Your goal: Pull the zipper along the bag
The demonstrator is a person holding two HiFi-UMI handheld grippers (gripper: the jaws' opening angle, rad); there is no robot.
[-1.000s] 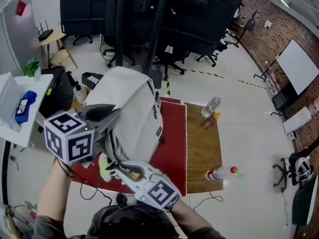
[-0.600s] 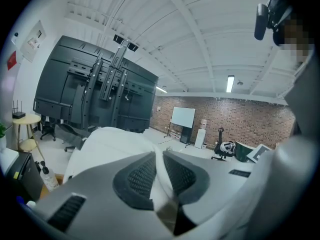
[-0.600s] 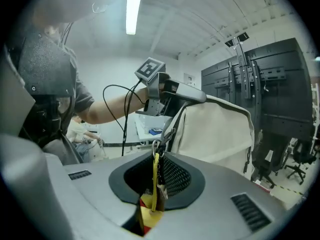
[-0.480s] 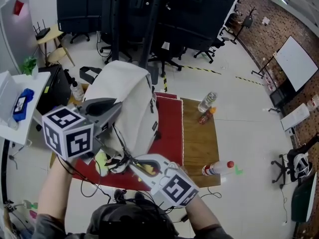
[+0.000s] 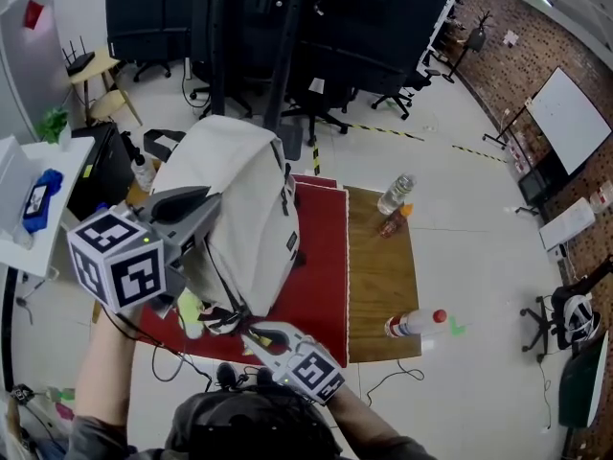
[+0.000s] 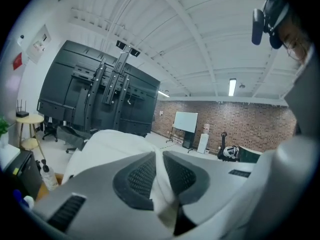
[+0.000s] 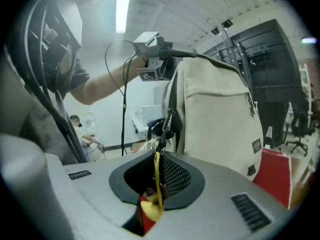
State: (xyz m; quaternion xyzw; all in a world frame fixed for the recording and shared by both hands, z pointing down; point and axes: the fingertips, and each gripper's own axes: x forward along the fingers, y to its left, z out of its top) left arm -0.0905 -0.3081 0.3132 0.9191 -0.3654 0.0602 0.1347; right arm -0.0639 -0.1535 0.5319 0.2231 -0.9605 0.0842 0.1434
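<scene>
A cream backpack [image 5: 244, 199] hangs above the red mat [image 5: 321, 266], lifted at its left edge. My left gripper [image 5: 211, 211] is shut on a fold of the bag's cream fabric [image 6: 161, 194], which fills the gap between its pads. My right gripper [image 5: 247, 328] sits low at the bag's bottom corner. In the right gripper view its pads pinch a yellow zipper pull tab [image 7: 155, 171] that hangs from a metal ring and black slider [image 7: 167, 123] on the backpack [image 7: 220, 104]. The left gripper [image 7: 151, 59] also shows there, up at the bag's top.
The red mat lies on a wooden table [image 5: 381, 276]. A clear bottle [image 5: 398, 194] stands at its far side and a red-capped bottle [image 5: 414, 322] lies at its near right corner. A white side table [image 5: 38, 209] and a black bag [image 5: 113, 171] are left. Office chairs stand behind.
My right gripper has moved down and toward me with the zipper pull. The left gripper has shifted slightly left, still on the bag's fabric.
</scene>
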